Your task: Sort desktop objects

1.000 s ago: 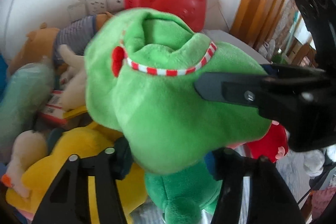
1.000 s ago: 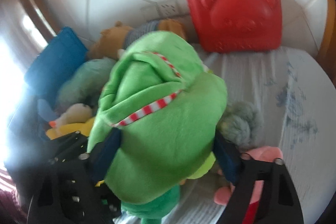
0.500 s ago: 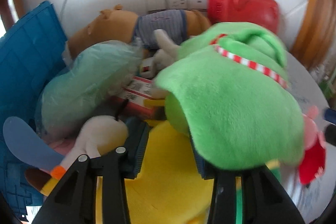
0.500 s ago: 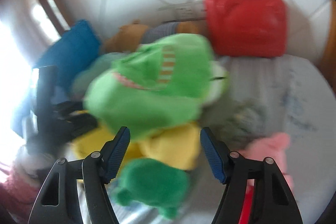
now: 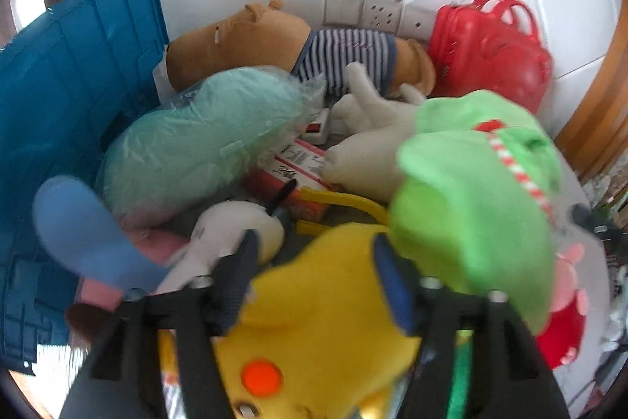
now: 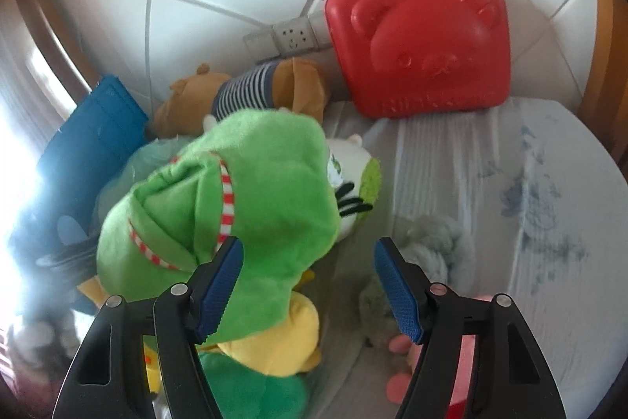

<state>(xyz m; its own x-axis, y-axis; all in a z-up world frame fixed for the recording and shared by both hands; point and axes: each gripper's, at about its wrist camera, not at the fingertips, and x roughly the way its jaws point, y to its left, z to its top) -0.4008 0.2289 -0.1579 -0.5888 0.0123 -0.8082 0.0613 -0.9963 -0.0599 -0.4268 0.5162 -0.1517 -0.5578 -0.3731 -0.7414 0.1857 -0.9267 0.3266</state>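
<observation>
The right claw [image 6: 308, 285] stands open over a heap of soft toys, its blue pads apart with nothing pressed between them. The green plush [image 6: 243, 199], trimmed with a red-and-white striped band, lies on the heap just beside the left pad and partly in front of it. Under it sits a yellow plush [image 6: 278, 336]. A brown bear [image 6: 204, 97] in a striped shirt lies behind, near the wall. A red case [image 6: 420, 46] with a bear face stands upright against the tiles. A grey plush [image 6: 435, 242] rests on the white tabletop [image 6: 549, 222]. A blue crate [image 6: 90, 140] leans at the left.
</observation>
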